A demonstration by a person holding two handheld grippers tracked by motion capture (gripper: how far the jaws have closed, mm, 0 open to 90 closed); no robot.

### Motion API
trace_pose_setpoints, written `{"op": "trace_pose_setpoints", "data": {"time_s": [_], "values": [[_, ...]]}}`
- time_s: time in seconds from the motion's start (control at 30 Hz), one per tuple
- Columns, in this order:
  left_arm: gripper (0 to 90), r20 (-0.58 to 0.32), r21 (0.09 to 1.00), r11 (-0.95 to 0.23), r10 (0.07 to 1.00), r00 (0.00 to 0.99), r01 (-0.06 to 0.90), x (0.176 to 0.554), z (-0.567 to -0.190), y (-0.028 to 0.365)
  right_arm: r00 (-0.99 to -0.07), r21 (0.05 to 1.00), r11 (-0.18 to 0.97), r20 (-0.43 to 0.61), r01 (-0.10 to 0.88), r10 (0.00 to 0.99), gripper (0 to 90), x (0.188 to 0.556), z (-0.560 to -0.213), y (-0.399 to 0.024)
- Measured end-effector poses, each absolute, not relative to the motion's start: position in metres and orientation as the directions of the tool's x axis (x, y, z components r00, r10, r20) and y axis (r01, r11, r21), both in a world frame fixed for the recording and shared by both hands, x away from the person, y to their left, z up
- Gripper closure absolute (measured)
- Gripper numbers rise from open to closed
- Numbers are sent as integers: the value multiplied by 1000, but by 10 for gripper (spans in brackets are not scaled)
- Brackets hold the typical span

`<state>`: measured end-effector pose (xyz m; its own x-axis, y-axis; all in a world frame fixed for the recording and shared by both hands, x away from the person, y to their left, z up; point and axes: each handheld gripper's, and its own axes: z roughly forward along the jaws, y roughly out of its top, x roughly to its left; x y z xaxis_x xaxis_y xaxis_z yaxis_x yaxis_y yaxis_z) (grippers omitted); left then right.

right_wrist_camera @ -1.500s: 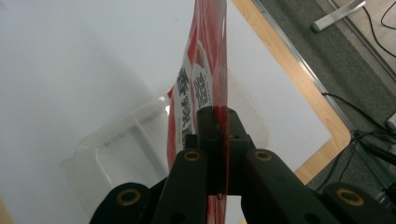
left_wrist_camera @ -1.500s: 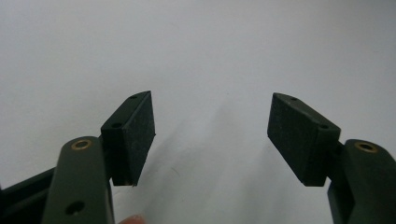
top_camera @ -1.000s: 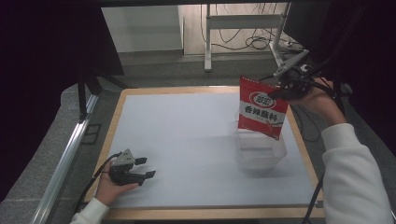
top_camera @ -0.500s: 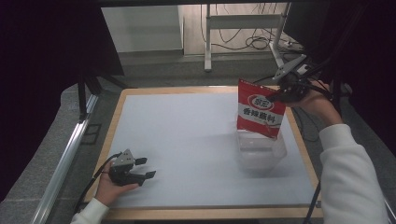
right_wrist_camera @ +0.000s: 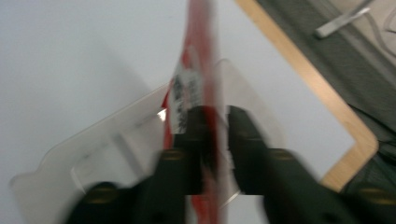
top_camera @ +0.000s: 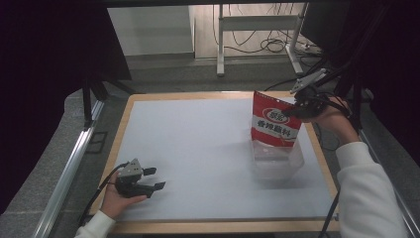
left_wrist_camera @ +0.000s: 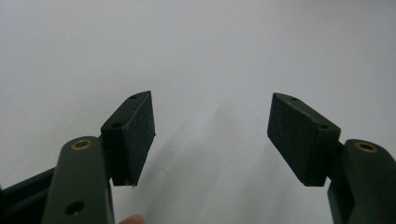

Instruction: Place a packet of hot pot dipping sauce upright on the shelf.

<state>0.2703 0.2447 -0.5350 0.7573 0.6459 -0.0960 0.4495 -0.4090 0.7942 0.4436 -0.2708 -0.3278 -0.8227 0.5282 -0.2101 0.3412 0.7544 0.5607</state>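
One white table [top_camera: 198, 148] lies before me. On its right side stands one clear plastic tub [top_camera: 277, 161]; my right tongs [top_camera: 297, 110] clamp one red packet [top_camera: 274, 121] above it. My left tongs [top_camera: 151, 178] rest released, near-left.

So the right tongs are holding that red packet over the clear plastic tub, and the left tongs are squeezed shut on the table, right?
Not quite. The left tongs are open, with a wide gap between their pads, as the left gripper view shows. The right tongs do hold the red packet over the clear tub.
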Motion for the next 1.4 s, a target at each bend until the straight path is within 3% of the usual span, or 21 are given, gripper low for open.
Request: {"op": "trace_pose_setpoints", "data": {"time_s": [0.07, 0.1, 0.33, 0.6, 1.03, 1.4], "values": [[316, -97, 795, -409, 643, 759, 448, 270, -535, 244, -783, 615, 712, -235, 339, 576, 505, 439, -322, -265], [316, -98, 795, -409, 643, 760, 448, 270, -535, 244, -770, 638, 693, -238, 336, 592, 465, 437, -319, -262], [316, -113, 805, -390, 638, 762, 446, 272, -533, 244, -737, 728, 626, -257, 278, 625, 343, 418, -299, -226], [315, -103, 805, -401, 632, 768, 437, 274, -532, 242, -781, 782, 575, -195, 242, 594, 321, 400, -304, -182], [314, -106, 803, -399, 636, 764, 443, 277, -533, 235, -848, 814, 508, -37, 281, 529, 311, 346, -408, -149], [312, -93, 794, -403, 658, 747, 455, 276, -534, 232, -851, 783, 515, 35, 350, 524, 296, 329, -462, -138]]}}
